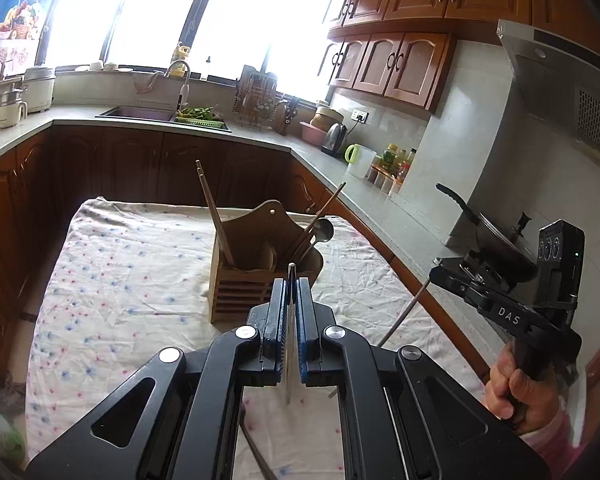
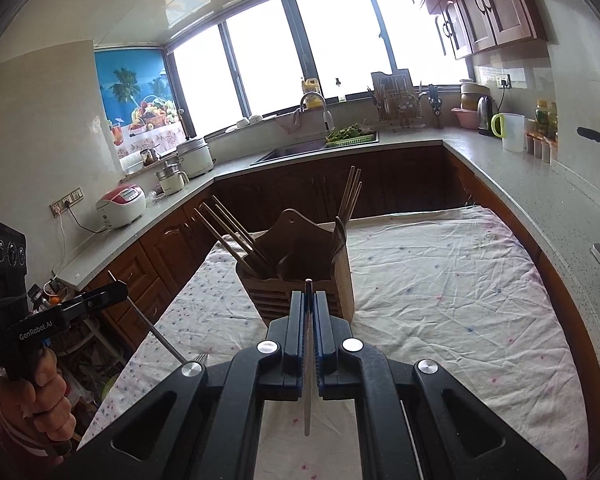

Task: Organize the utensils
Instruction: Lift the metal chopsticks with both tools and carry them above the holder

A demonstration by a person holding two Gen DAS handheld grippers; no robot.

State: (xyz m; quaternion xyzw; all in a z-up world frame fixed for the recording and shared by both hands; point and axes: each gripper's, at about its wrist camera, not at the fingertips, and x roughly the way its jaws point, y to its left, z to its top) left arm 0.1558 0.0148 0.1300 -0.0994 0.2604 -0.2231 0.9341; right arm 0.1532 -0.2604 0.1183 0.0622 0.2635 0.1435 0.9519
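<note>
Slim steel utensils [image 1: 290, 332] clamped in both grippers, slatted wooden holder [image 1: 256, 276] beyond.

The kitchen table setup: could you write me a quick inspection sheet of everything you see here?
Surface: table under a wrinkled floral cloth.
Job's things: wooden utensil holder upright on the cloth, with chopsticks and a spoon inside.
Clutter: nothing seen on the cloth.
Grippers: left gripper shut on a thin metal utensil, a fork in the right view; right gripper shut on another metal utensil.
Cables: rice cooker cord to a wall socket.
Surroundings: sink, kettle, windows, wooden cabinets.
</note>
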